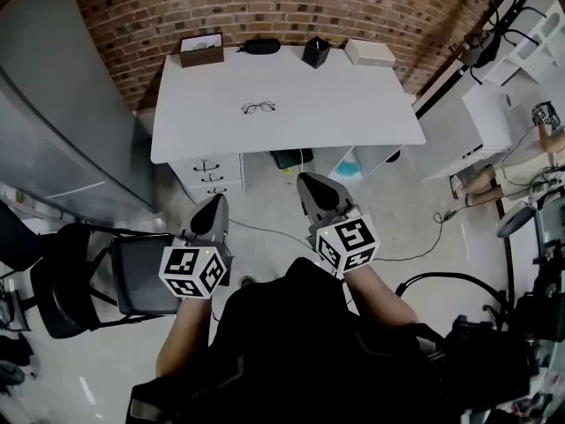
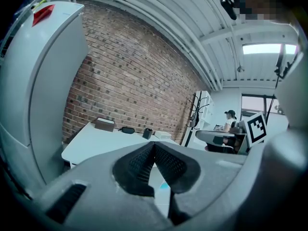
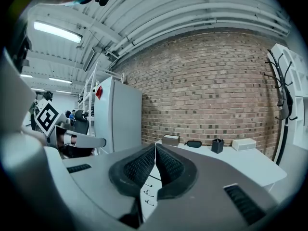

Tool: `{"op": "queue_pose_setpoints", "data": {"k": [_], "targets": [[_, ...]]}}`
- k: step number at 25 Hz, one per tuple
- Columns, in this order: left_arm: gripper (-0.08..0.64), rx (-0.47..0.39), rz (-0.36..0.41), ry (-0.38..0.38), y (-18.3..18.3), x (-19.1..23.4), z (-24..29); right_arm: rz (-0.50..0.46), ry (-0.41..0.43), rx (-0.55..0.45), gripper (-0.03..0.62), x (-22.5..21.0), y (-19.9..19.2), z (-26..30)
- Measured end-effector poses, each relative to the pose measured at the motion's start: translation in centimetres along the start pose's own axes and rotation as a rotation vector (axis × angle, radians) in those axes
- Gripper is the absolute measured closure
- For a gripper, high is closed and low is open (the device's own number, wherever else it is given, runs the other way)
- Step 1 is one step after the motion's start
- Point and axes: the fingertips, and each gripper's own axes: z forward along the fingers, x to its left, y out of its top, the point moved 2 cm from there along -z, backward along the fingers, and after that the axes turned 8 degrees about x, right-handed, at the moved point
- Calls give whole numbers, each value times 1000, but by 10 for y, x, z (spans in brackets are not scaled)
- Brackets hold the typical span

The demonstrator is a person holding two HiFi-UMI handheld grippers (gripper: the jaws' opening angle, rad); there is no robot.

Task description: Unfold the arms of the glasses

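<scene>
Both hands held low in front of the body, well short of the table (image 1: 353,104), grippers pointing roughly level toward 12 o'clock. Left gripper (image 1: 212,205) jaws fully closed, pads together, nothing between them. Right gripper (image 1: 311,185) the same: closed, empty. Marker cubes face the head camera. Glasses (image 1: 259,108) lie on the white tabletop near its centre, at 12 o'clock from both grippers and well apart from them; too small to tell how the arms lie. Along the table's far edge, 10 to 2 o'clock: brown box (image 1: 201,50), black case (image 1: 262,46), black cup (image 1: 315,52), white box (image 1: 370,53). Brick wall (image 1: 265,7) behind. Drawer unit (image 1: 212,175) under the table's left end. Grey cabinet (image 1: 53,122) at 9 o'clock, black chair (image 1: 106,276) at 8 o'clock.
</scene>
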Motion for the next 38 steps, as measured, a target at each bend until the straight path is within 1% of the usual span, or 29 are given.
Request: {"op": "queue_pose_setpoints", "data": {"k": [6,8,10,13,16,20,24,28,34,38], "targets": [[552,1,-3,-25,1,8,13,-20,-2,-7,583,-5,3,9],[552,10,-1,-28,2,12,23,5,-16,-16,583,-15,5,18],[552,23,-1,-20,0,18,35,33,-21,-34,583,-24,4,28],[552,34,-11,3,1,25,56,26,-11,-30,583,-40,3,47],[552,33,-8,19,12,27,77,21,7,-15,583,-61,6,68],[552,31,-5,63,27,38,105,22,33,-7,583,-88,14,98],[552,61,-12,68,33,44,139,43,54,4,583,-113,16,123],[552,96,-22,79,36,43,172,60,89,-11,583,-139,19,137],[552,123,-37,113,43,43,223,75,71,7,583,-187,20,161],[552,152,-36,139,46,47,254,84,99,11,583,-217,20,179]]}}
